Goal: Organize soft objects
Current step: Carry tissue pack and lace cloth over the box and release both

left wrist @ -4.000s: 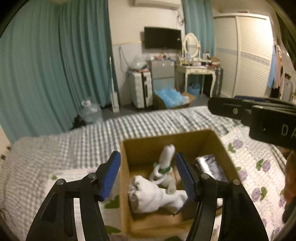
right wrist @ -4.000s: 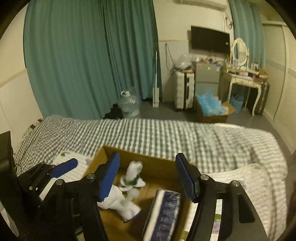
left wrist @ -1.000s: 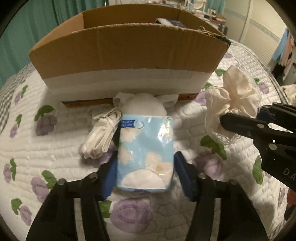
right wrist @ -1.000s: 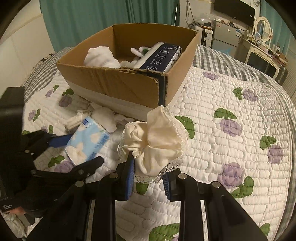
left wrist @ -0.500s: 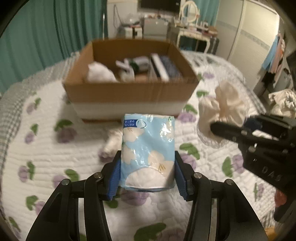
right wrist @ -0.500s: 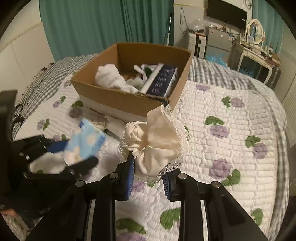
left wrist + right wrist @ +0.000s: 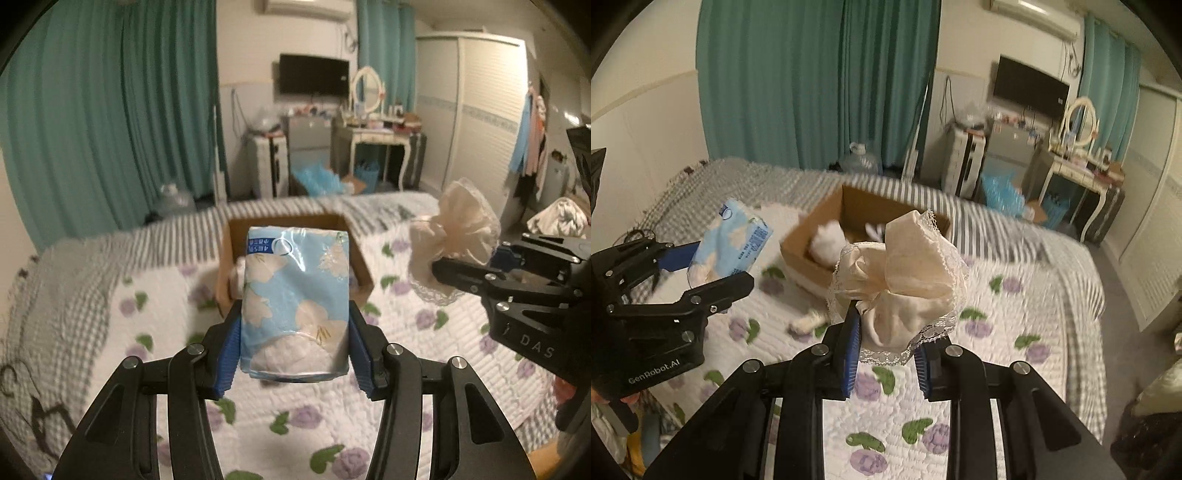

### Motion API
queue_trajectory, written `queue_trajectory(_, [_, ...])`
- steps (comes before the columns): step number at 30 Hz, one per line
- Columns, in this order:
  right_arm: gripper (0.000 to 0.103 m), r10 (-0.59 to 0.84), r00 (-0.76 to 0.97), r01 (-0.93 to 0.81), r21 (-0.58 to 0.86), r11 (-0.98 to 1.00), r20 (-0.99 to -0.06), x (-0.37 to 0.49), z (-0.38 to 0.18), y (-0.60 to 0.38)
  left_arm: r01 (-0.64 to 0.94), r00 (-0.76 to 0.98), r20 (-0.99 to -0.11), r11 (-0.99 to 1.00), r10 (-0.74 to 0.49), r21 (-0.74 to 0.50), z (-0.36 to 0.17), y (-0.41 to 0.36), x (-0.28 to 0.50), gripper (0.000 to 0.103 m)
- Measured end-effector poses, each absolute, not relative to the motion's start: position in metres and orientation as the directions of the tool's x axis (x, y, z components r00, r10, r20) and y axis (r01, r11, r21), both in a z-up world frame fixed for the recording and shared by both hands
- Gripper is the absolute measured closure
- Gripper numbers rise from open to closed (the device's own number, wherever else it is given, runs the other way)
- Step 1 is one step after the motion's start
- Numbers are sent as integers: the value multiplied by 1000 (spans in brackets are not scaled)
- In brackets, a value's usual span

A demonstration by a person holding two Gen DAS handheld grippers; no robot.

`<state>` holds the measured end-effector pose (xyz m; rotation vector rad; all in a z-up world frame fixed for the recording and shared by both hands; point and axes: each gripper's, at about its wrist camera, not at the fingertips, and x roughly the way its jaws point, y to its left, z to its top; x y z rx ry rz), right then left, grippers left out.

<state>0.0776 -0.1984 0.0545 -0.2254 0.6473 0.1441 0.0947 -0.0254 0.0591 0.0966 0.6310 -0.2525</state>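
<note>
The left gripper [image 7: 294, 343] has its blue pads pressed on both sides of a pale blue tissue pack [image 7: 295, 302], jaws partly closed to the pack's width. The right gripper [image 7: 886, 354] is pinched nearly closed on a cream lace-edged cloth [image 7: 905, 284], which bunches above its fingers.

A second ago both grippers were low on the quilt [image 7: 406, 332], right at the near wall of the cardboard box [image 7: 827, 221], and the pack had just been gripped beside a white bundle. Now both loads hang in the air above the quilt and the box sits farther off and lower in both views, its open top showing. The grips themselves look unchanged. One small white bundle [image 7: 809, 323] lies on the quilt near the box's near side.

The quilt's right edge drops to the floor on the right wrist view's right side; open quilt lies between the grippers and the box. Inside the box a white fluffy item [image 7: 827, 243] is visible; the rest is blurred. Beyond the box runs a grey checked blanket [image 7: 746, 177], then teal curtains [image 7: 812, 81] and a dresser with an oval mirror [image 7: 365, 92].

The left gripper's body reads "GenRobot.AI" and the right gripper's reads "DAS". The pack's blue label carries small print too blurred to read.
</note>
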Motion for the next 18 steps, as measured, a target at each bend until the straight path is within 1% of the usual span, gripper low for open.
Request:
queue_trajectory(4, [78,65,816,-203,-179,963,-574,78,88,-184,272,811,-546,962,-211,33,92,-20,99,53])
queue_trajectory(10, [78,71,865,-205,-221,954,-497,84,136,-160,269,839,-501,962,-212,44,120,-7,121,53])
queue_trajectory(14, [78,92,876,-217,-217,952,-473,99,150,-148,239,847,-500,970,-183,50,120,4,147,53])
queue_trajectory(18, [78,104,871,-227,-205,952,-480,128,146,-144,215,843,-513,976,-163,43,110,10,173,53])
